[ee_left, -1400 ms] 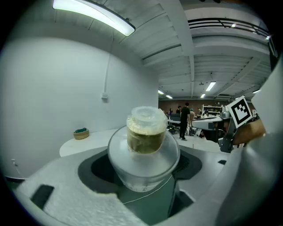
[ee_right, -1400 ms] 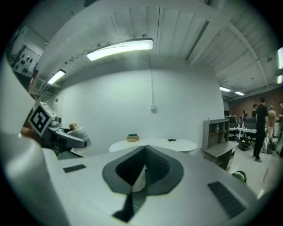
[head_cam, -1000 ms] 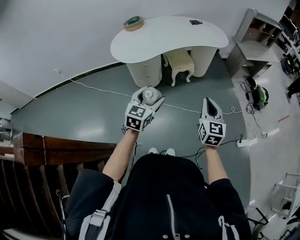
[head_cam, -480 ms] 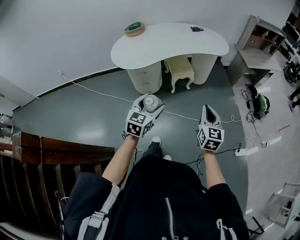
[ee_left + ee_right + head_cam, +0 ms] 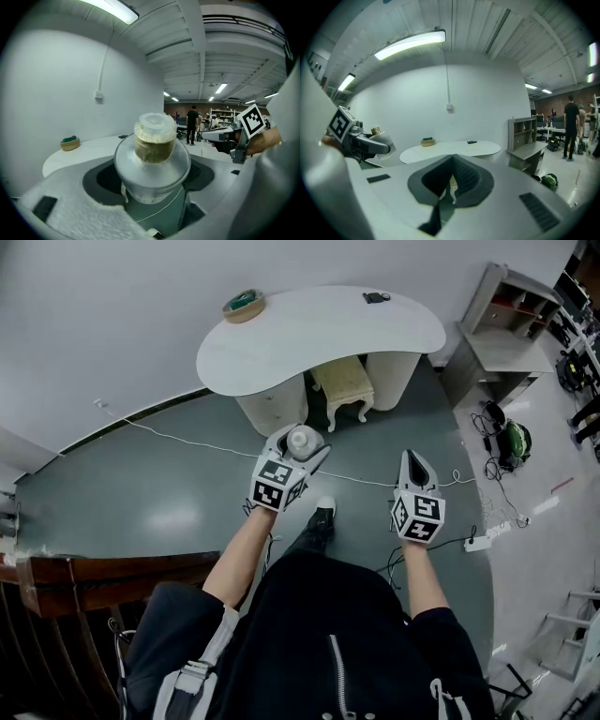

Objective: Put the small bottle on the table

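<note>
Left gripper (image 5: 296,442) has its jaws wide, clamped on the bottle (image 5: 153,151), held over the floor (image 5: 169,493) short of the table (image 5: 281,343). Right gripper (image 5: 451,180) has its 2 jaws together, empty.

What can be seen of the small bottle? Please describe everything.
The small bottle is rounded and looks like frosted glass, with a short neck showing yellowish-brown material under a translucent cap. It is upright, its body clamped between the jaws of the left gripper, above the floor, short of the white table.
</note>
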Tool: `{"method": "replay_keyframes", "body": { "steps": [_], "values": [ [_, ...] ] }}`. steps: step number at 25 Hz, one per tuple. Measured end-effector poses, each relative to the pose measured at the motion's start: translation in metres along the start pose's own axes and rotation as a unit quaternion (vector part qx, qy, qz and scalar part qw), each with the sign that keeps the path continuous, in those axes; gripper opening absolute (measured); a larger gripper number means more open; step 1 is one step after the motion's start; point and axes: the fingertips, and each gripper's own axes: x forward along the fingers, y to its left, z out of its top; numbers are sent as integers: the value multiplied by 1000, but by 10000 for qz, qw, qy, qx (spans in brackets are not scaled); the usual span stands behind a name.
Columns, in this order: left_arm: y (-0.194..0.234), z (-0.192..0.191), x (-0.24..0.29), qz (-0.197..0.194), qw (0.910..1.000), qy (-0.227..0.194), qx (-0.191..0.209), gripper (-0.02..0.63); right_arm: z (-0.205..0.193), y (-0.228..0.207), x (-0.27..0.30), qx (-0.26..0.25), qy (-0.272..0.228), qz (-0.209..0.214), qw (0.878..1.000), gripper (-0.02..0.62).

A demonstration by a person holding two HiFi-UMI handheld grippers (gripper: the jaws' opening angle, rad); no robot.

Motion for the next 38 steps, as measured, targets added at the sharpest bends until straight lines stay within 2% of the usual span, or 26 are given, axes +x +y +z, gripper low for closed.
{"method": "replay_keyframes", "body": {
  "steps": [14,25,32,38],
  "values": [
    [110,57,175,-656,9970,140,385,345,53,-50,182,60,44,-419,9991,3],
    [152,76,256,-833,9960,190,279,345,62,-91,249,149,133,-654,9977,3],
    [172,83,304,-739,9965,292,269,345,72,-121,309,170,71,-464,9988,3],
    [197,101,364,-419,9986,302,146,345,88,-152,385,167,-3,-5,9999,3]
  ]
}}
